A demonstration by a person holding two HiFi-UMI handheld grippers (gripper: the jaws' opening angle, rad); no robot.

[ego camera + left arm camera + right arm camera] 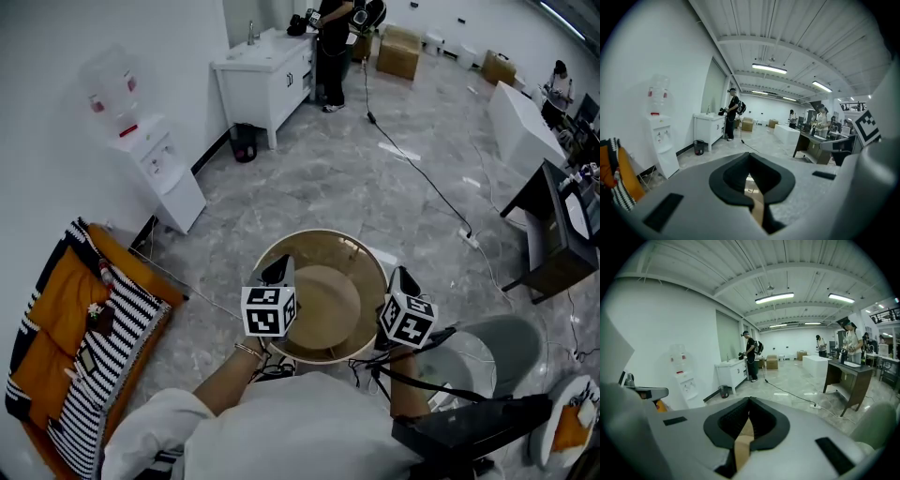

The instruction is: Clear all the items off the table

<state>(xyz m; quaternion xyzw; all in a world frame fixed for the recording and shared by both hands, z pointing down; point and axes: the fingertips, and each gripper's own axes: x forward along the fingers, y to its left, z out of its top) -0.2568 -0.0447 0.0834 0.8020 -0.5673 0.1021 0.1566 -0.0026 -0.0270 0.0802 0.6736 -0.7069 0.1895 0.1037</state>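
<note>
While we are holding the round wooden basin (323, 236) above the floor (375, 178), the left gripper (278, 270) is clamping the rim on its own side and the right gripper (401, 279) is pinching the opposite rim. The basin is hanging between the two tools, tan rim wedged in each closed pair of jaws.

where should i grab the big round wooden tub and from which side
Take the wooden tub by its thin upright rim, left gripper on its left side, right gripper on its right, jaws straddling the wall: it is too wide for one gripper to span.
</note>
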